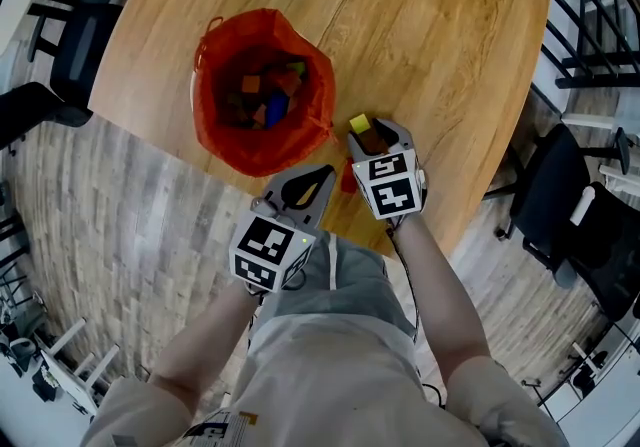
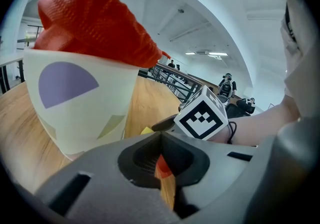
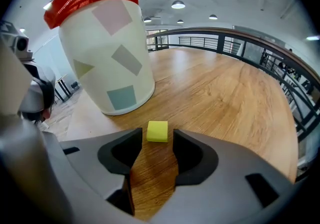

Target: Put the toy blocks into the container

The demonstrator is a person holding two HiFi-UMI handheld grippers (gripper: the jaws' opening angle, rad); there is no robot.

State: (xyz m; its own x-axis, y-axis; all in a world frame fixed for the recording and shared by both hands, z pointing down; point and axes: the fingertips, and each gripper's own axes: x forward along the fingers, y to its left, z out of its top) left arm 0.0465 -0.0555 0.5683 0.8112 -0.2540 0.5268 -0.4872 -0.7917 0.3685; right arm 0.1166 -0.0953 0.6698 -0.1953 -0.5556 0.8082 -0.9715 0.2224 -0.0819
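Some blocks (image 1: 268, 95) sat in the container (image 1: 213, 130); a yellow block (image 3: 157, 131) lay loose before the open, empty right tool (image 3: 156, 144), left tool (image 2: 160, 140) closed.

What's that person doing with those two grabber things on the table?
A person is putting toy blocks into the bucket lined with a red bag; several blocks are already inside. The right gripper is low over the wooden table, its fingers open just short of a yellow block, not touching it. The left gripper is beside the bucket, fingers closed, holding nothing.
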